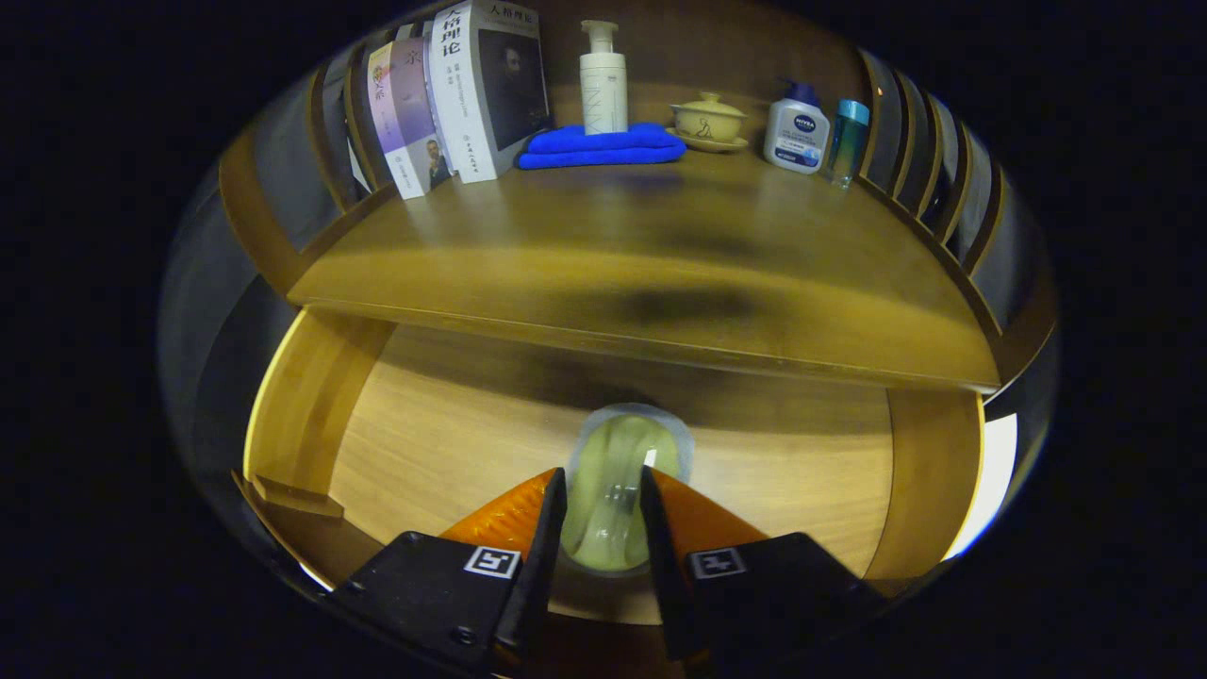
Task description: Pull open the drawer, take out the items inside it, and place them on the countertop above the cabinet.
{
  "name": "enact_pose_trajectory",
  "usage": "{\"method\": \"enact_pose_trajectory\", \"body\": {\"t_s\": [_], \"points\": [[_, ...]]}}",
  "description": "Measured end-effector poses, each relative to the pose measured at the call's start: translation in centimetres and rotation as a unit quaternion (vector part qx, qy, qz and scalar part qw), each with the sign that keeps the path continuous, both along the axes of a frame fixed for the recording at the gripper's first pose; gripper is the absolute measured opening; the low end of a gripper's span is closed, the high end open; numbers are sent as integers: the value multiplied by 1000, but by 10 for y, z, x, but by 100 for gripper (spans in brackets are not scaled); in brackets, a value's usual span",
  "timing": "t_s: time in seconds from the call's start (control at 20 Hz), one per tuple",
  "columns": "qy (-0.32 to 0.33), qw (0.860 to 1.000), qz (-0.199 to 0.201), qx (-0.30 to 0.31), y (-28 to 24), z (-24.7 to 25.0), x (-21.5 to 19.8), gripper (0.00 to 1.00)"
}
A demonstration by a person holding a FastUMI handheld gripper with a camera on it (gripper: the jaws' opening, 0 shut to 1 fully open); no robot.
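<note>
**Drawer open, grab on the packet under way**

Drawer (453,443) is pulled out already, so step one looks done; the take-out step is in hand. Gripper (603,495) reaches down into it w/ fingers either side of a pale green sealed packet (618,471) lying flat on the drawer floor, near the front. Jaws are narrowed to about the packet's width, both fingers look to be touching its sides, but can't tell if they truly press or just flank it (soft pouch, hard to judge).

Next move, I'd say: firm up the squeeze, lift straight up, pull back clear of the countertop (660,255) lip overhanging the drawer, then go up & over to set it down.

On the counter, far side: books (462,90) at left, blue folded cloth (603,146) w/ a pump bottle (603,80) behind it, lidded cup on a saucer (709,121), lotion bottle (797,127) & small teal bottle (849,141) at right. Near half of the top is bare, so plenty of room to land. Main snag is that overhang; packet may also slip or crumple.
</note>
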State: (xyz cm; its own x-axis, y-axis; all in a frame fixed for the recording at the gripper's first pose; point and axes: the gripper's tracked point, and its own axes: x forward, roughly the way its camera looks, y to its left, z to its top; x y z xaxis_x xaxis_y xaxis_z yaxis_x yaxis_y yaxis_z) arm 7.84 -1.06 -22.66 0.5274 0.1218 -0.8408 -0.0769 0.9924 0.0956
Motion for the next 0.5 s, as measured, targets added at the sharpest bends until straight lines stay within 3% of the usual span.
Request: {"method": "enact_pose_trajectory", "body": {"t_s": [0.15,0.25,0.3,0.5], "points": [[19,1000,-8,19,1,-11,-3,29],[10,999,-19,32,-1,-14,1,27],[14,998,-19,53,2,-7,-4,18],[1,996,-12,85,1,-4,-12,18]]}}
